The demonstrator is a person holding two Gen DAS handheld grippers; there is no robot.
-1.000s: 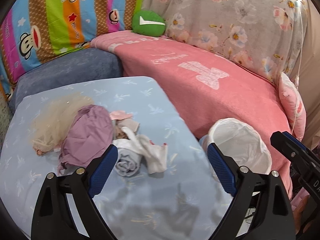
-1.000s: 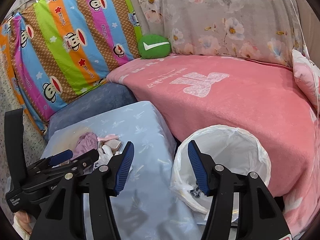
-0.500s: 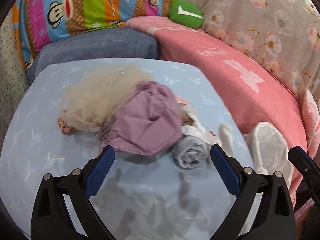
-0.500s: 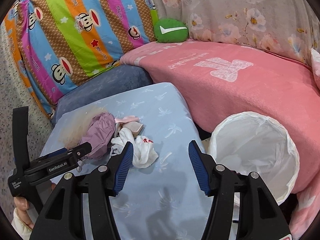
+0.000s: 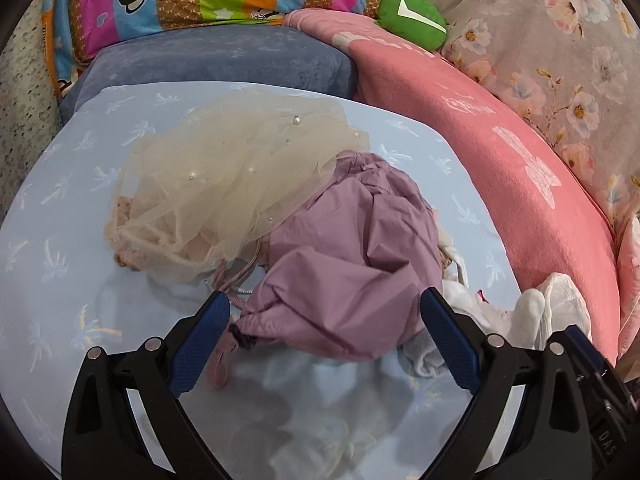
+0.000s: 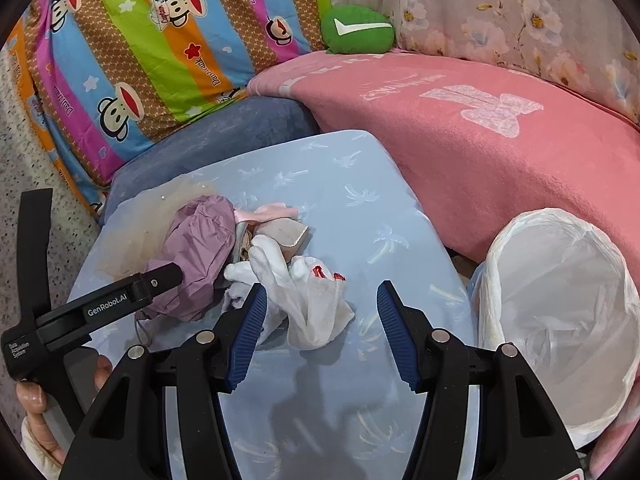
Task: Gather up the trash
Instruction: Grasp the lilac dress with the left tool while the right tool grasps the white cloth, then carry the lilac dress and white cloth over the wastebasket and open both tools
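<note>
Left wrist view: the left claw (image 5: 324,328) hangs with jaws wide apart, holding nothing, low over the pale blue cushion (image 5: 80,184). A crumpled purple cloth (image 5: 352,256) lies between and just beyond its tips, with a cream net (image 5: 224,184) draped against its far side. Both look light and limp; pinch a raised fold at the near hem.

Right wrist view: the right claw (image 6: 320,336) is also spread and empty. A white rag (image 6: 304,304) lies just ahead of its left finger, beside the purple cloth. The lined bin (image 6: 560,304) stands to the right of the cushion.
</note>
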